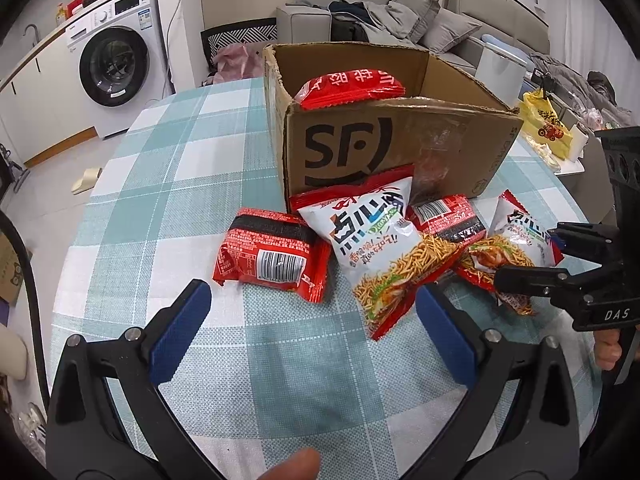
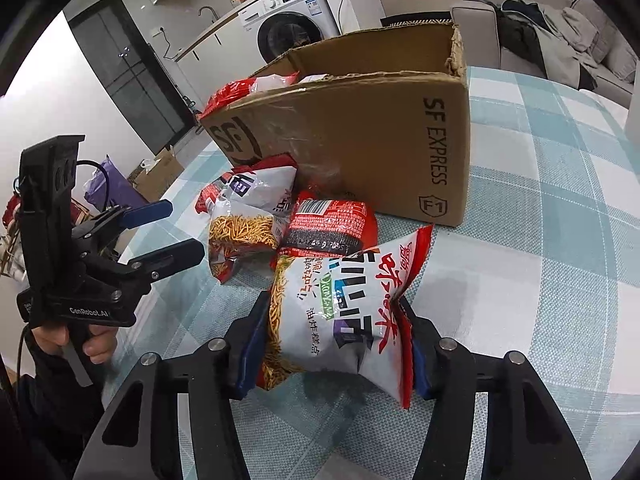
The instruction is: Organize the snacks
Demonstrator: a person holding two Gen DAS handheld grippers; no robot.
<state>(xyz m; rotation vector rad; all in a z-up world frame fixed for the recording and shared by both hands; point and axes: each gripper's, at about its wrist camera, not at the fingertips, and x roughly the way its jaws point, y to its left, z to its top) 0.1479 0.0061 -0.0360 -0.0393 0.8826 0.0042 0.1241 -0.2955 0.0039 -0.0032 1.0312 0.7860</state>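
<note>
An open cardboard box (image 1: 400, 140) (image 2: 360, 140) stands on the checked tablecloth (image 1: 180, 160) with a red snack pack (image 1: 352, 88) inside. In front of it lie a red pack (image 1: 272, 256), a white noodle-snack bag (image 1: 376, 248) (image 2: 248, 216) and a second red pack (image 1: 448, 216) (image 2: 328, 224). My right gripper (image 2: 333, 302) (image 1: 524, 254) is shut on another white snack bag (image 2: 344, 340) (image 1: 516, 240), which is crumpled between the pads. My left gripper (image 1: 312, 296) (image 2: 184, 228) hangs open over the cloth, just short of the packs, holding nothing.
A washing machine (image 1: 116, 64) and counter stand beyond the table's left edge. A grey sofa (image 1: 400, 16) with clothes is behind the box. A yellow bag (image 1: 544, 120) lies at the far right. A person's hand (image 2: 96, 344) holds the left gripper's handle.
</note>
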